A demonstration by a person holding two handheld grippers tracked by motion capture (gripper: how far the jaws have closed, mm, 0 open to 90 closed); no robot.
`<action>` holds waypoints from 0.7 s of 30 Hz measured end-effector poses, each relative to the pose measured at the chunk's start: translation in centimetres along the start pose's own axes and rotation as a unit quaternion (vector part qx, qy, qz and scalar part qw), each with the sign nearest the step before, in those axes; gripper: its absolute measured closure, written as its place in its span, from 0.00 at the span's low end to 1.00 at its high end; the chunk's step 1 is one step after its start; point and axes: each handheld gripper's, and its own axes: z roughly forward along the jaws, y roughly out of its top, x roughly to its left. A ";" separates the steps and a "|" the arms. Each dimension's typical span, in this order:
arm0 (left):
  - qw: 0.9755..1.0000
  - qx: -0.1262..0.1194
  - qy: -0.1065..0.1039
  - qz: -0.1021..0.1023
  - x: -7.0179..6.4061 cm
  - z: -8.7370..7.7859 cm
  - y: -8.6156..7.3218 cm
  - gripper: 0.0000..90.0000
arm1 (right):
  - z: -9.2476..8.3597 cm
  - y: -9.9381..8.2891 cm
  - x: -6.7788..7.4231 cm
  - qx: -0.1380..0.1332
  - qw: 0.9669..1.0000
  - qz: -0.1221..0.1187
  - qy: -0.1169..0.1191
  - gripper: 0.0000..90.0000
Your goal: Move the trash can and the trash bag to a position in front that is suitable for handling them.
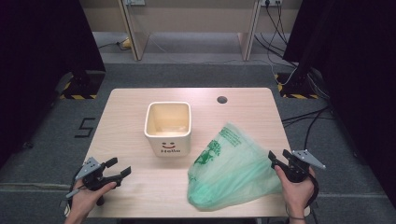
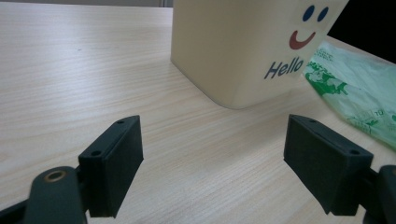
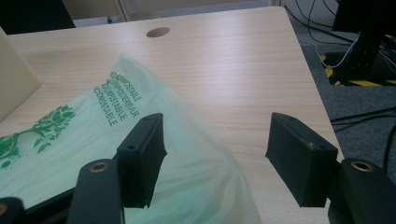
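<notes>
The green bag (image 1: 233, 170) hides its own contents; its print is partly legible in the right gripper view. It lies on the pale wooden desk (image 1: 135, 105) just right of the cream bin (image 1: 168, 128), grey floor around. Left gripper (image 1: 116, 170) jaws spread, empty; right gripper (image 1: 279, 160) jaws spread at the bag's edge, pinching nothing.

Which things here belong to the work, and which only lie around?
For the work:
- green bag
- cream bin
- right hand-held gripper, open at the bag
- left hand-held gripper, open

Lying about:
- cables on the floor
- table's round hole
</notes>
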 end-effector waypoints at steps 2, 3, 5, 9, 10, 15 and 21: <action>1.000 0.003 -0.003 0.007 0.0 0.2 0.1 0.21 | 0.0 0.0 0.0 -0.001 1.000 -0.001 0.002 0.41; 1.000 0.004 -0.004 0.010 0.0 0.4 0.2 0.21 | 0.0 0.0 0.1 -0.002 1.000 0.000 0.003 0.40; 1.000 0.005 -0.004 0.019 0.2 0.8 0.6 0.22 | 0.0 0.1 0.0 -0.006 1.000 -0.005 0.003 0.40; 0.999 0.015 -0.018 0.041 0.5 2.5 2.0 0.21 | 0.0 0.1 0.1 -0.007 1.000 -0.007 0.005 0.40; 0.998 0.017 -0.022 0.050 0.5 3.1 2.5 0.20 | 0.0 0.1 0.1 -0.009 1.000 -0.006 0.007 0.40; 0.994 0.024 -0.055 0.086 0.5 5.8 5.0 0.20 | -0.1 0.1 0.2 -0.010 1.000 -0.008 0.011 0.40; 0.986 0.039 -0.087 0.136 -0.1 8.3 6.9 0.20 | 0.1 0.1 0.2 -0.010 1.000 -0.010 0.016 0.40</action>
